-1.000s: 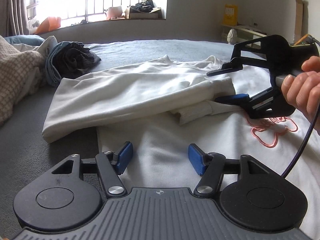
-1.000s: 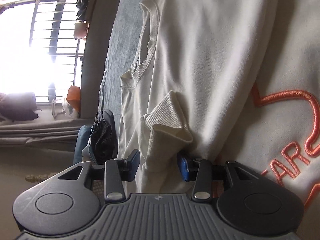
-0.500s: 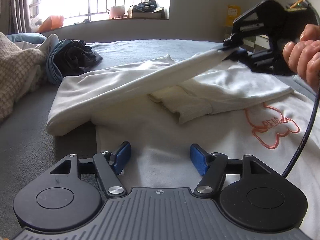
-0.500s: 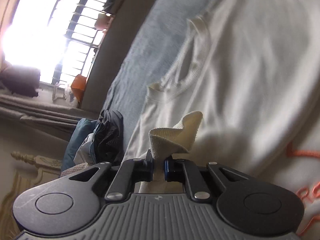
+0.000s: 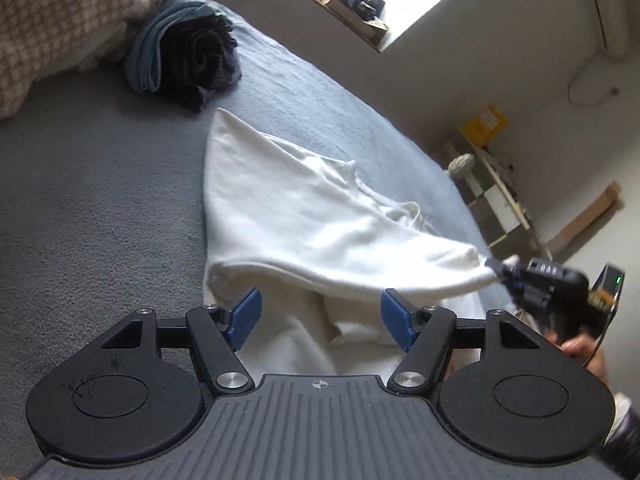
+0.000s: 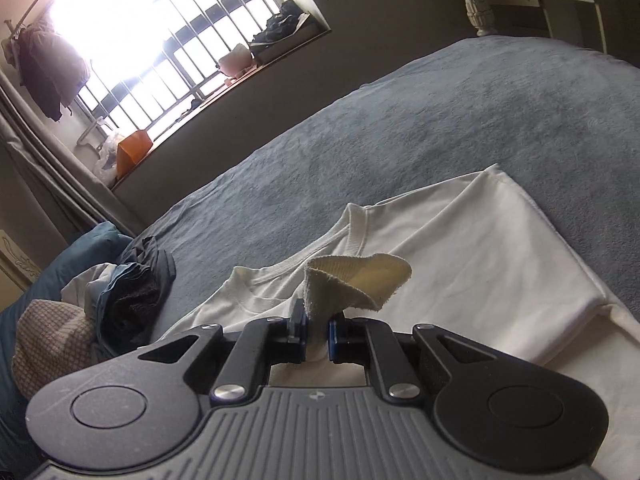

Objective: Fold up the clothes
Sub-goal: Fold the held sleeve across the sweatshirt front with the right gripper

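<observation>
While the right gripper (image 6: 317,334) pinches the ribbed cuff (image 6: 356,280) of the white sweatshirt (image 5: 288,216) between its blue pads, jaws nearly together w/ fabric bunched in the gap, the cuff end flares out above the fingers like a small fan. Seen from the left wrist cam, that same gripper (image 5: 502,270) sits at the right, lifted off the bed, w/ the sleeve (image 5: 360,264) stretched taut from the garment's folded left edge across to it; a hand shows behind it, partly hidden. The left gripper (image 5: 320,322) is wide open, nothing between its pads, held low over the near part of the sweatshirt, approx. above the second cuff lying flat on the body. The sweatshirt lies spread on the grey-blue bedcover (image 6: 440,120), neckline (image 6: 312,256) toward the window side; in the right cam a folded sleeve section lies flat on the right w/ a crisp edge. Further back on the bed, apart from the sweatshirt, a dark bundle of clothes (image 5: 192,60) rests beside a checked blanket (image 5: 52,20). Barred window (image 6: 160,40) bright behind, items on the sill too blown out/small to tell. Shelf unit (image 5: 492,188) against the far wall.
</observation>
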Available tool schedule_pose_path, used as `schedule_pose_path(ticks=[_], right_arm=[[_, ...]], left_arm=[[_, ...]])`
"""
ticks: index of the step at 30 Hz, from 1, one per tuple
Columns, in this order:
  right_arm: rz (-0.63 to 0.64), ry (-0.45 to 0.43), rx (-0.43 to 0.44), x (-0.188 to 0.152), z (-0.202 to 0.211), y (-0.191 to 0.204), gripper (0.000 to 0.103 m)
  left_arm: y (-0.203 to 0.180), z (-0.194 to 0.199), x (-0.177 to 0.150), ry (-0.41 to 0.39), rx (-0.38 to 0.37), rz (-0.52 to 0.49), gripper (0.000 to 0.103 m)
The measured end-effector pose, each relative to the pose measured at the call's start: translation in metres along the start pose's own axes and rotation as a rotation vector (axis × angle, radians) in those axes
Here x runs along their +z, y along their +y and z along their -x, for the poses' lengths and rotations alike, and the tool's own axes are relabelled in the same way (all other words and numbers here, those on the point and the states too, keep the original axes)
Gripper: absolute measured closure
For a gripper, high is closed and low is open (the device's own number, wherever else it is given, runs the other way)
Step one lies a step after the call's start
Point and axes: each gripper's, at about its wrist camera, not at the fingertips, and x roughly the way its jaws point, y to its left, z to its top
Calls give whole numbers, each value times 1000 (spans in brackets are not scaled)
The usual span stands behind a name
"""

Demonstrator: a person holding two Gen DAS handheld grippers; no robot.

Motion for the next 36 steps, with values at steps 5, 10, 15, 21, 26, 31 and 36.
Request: schedule_pose_path(ticks=[5, 10, 15, 21, 26, 31, 36], right_arm=[[38, 2, 5, 7, 6, -1, 93], [46, 6, -8, 5, 7, -3, 93], [-4, 21, -38, -2, 4, -20, 93], [-12, 7, -42, 1, 10, -21, 93], [9, -32, -73, 6, 25, -25, 93], [6, -4, -137, -3, 25, -46, 93], [5, -12, -142, -4, 22, -50, 93]], left_arm=[[82, -7, 32, 26, -215, 538, 36], [111, 23, 35, -213, -210, 694, 36], [50, 16, 21, -117, 68, 124, 36], [-28, -33, -34, -80, 311, -557, 36], [-38, -64, -58, -69, 442, -715, 45], [-34, -67, -56, -79, 461, -639, 50], [-34, -67, -55, -80, 475, -614, 54]])
